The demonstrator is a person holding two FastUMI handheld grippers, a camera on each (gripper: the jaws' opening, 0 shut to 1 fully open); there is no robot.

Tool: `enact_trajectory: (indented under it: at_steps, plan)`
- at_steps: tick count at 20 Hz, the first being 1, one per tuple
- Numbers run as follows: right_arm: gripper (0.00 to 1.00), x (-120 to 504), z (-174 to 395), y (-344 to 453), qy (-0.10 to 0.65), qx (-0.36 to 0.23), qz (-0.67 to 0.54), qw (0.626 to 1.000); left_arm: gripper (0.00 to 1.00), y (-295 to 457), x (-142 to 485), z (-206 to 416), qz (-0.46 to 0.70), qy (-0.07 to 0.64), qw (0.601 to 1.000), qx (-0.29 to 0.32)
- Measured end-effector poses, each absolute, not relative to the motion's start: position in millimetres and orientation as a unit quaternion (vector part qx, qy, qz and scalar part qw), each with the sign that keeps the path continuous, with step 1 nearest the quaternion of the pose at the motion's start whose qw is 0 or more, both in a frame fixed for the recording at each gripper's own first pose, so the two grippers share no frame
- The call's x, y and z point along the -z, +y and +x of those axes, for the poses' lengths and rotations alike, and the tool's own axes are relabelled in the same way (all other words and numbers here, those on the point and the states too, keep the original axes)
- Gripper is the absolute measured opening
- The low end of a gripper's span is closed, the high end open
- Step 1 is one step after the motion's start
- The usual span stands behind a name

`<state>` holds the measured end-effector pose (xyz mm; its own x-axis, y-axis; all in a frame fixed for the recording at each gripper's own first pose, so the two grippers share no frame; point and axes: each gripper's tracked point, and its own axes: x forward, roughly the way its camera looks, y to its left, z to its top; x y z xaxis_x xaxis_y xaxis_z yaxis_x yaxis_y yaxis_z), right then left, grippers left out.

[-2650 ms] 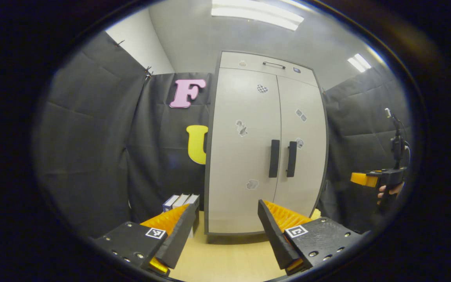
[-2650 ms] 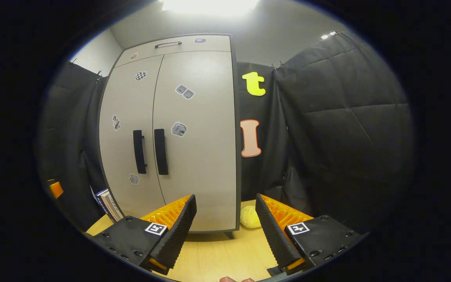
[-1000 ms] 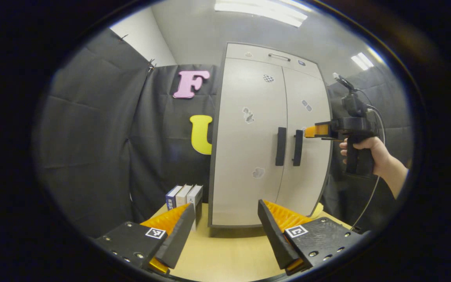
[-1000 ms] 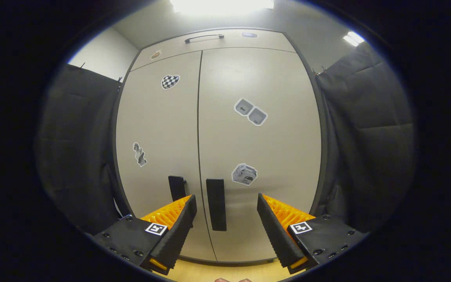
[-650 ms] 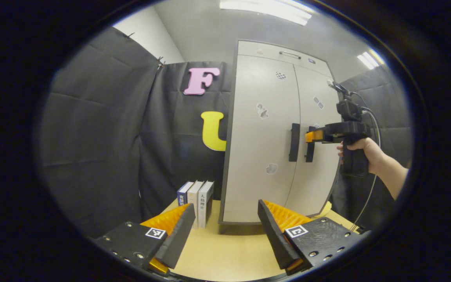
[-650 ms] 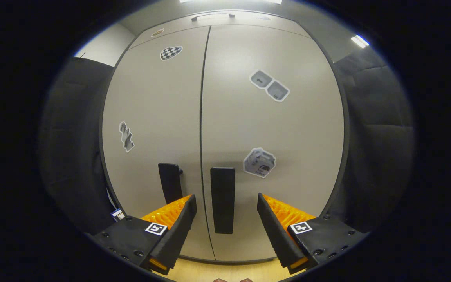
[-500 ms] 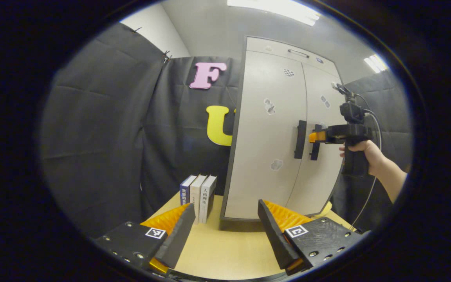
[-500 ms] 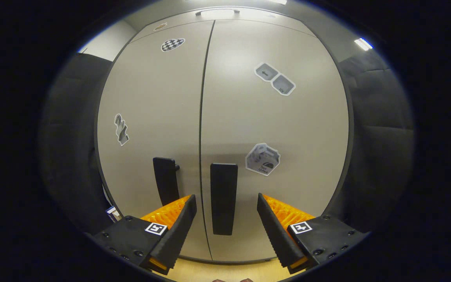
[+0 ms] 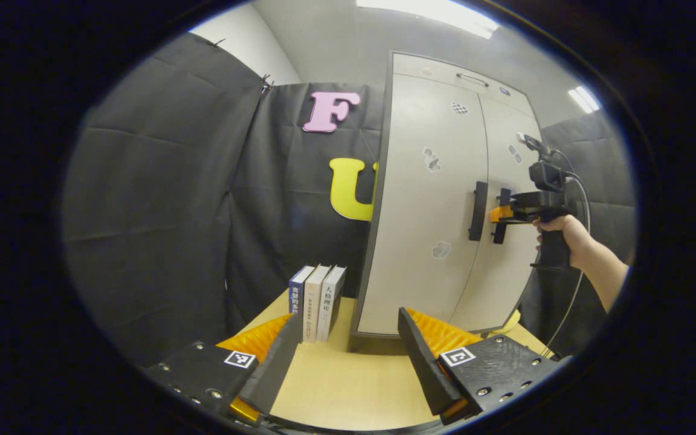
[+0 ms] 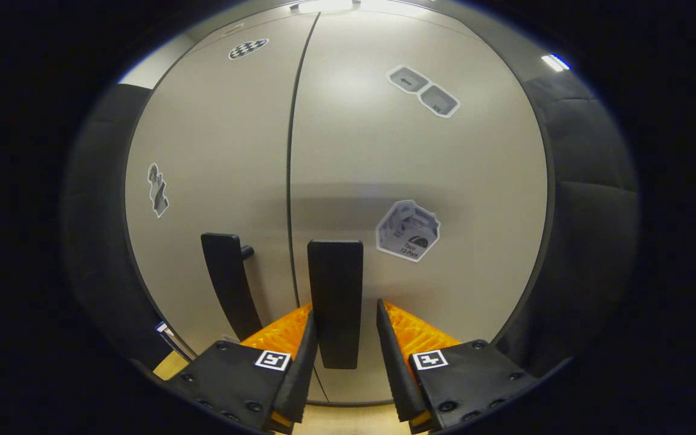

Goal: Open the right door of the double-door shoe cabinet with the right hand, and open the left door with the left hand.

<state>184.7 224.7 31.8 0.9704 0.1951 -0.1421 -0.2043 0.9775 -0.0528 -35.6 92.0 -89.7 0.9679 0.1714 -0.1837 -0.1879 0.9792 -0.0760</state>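
While the right hand-held gripper brackets, unclamped, the stiff black bar handle at six o'clock, the light beige door should swing easily.

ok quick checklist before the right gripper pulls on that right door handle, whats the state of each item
1. Right handle between the right gripper fingers: ok.
2. Both fingers pressing on the handle: cannot tell; small gaps seem to remain.
3. Right door shut, ready to pull: ok.
4. Left handle free of that grip: ok.
5. Left gripper open, back from the cabinet over the table: ok.
6. Books beside the cabinet, off the right door's side: ok.
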Motion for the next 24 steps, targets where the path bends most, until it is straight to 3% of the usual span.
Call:
enact_trajectory:
  at_steps: [1,3,4,10,24]
  plan:
    - [0.53,-30.3,180.2,230.6,0.073,-0.115,-0.027,0.990,0.94,89.7,90.9,-36.1,-0.045,0.089,0.991,-0.088]
    - [0.36,-29.8,184.0,230.5,0.072,-0.114,-0.024,0.991,0.94,82.8,92.2,-35.9,-0.044,0.090,0.992,-0.081]
    - [0.36,-31.6,183.4,229.9,0.068,-0.113,-0.022,0.991,0.94,79.4,92.3,-36.7,-0.042,0.092,0.992,-0.077]
    - [0.12,-32.5,181.9,230.8,0.049,-0.132,-0.014,0.990,0.94,63.1,94.9,-41.6,-0.027,0.096,0.993,-0.057]
    - [0.12,-25.6,144.1,212.6,0.061,-0.175,-0.039,0.982,0.95,18.1,89.6,-38.3,-0.027,0.084,0.996,-0.023]
